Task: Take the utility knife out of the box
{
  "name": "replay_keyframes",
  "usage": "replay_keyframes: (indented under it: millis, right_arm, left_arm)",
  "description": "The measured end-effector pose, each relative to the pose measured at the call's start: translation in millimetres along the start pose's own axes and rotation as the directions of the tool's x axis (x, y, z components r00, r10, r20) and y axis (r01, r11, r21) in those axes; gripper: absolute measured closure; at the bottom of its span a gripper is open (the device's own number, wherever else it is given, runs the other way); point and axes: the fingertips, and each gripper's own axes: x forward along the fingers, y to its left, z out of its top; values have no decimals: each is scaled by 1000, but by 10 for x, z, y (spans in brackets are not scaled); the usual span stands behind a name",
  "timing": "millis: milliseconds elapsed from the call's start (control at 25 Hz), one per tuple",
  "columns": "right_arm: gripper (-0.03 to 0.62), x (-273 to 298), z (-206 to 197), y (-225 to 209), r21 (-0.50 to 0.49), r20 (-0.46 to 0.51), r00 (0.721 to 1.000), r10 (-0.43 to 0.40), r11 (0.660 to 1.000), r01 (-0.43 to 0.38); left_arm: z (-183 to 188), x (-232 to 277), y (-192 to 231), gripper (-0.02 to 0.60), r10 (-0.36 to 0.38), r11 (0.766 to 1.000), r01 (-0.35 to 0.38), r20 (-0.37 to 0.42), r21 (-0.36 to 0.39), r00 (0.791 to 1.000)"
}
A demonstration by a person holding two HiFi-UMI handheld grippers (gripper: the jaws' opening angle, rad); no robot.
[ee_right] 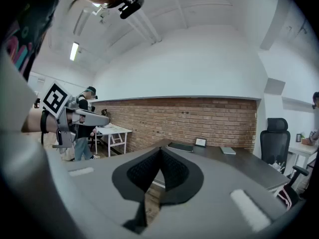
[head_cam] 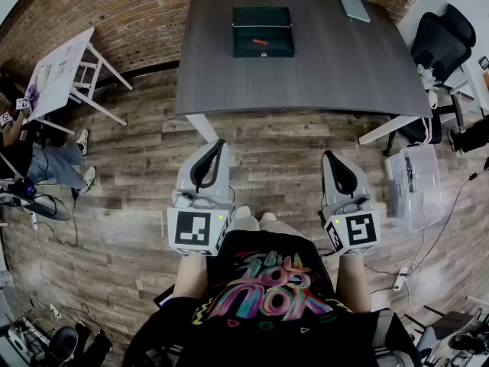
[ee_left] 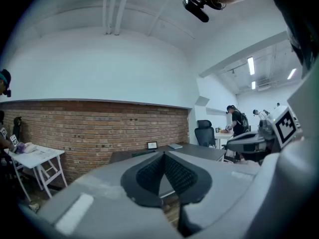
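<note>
Grey left tongs (ee_left: 164, 154), ribbed pads (ee_left: 148, 173)

Black T-shirt (head_cam: 263, 293), multicoloured graffiti print. Left gripper (head_cam: 217, 145), right gripper (head_cam: 329, 157): grey shells, black ribbed pads (ee_left: 149, 172), black-and-white marker cubes (head_cam: 195, 230) at rear.

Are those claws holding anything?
No, nothing. The left gripper and the right gripper are both shut and empty, and the dark green box sits far off on the table.

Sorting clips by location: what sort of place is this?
Probably an office-like workroom: a large dark table by a brick wall, a black office chair beside it, a small white table.
</note>
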Motion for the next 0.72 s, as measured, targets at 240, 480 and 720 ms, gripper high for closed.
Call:
replay_keyframes:
  millis: [240,480,720]
  right_arm:
    - [595,-18,-54,-95,7,3,1000,-18,1000,18]
    - [595,-26,-66,-168,10,17,1000,18,1000,-18]
    - [595,-13,-100,-184,19,20,999,33,999,-34]
  left_arm:
    - [32,37,-7,581,11,999,-12,28,31,1000]
    - [91,19,-44,581,53,998,-54,36,43,998]
    - [62,24,-45,580,69,997,-70,35,30,997]
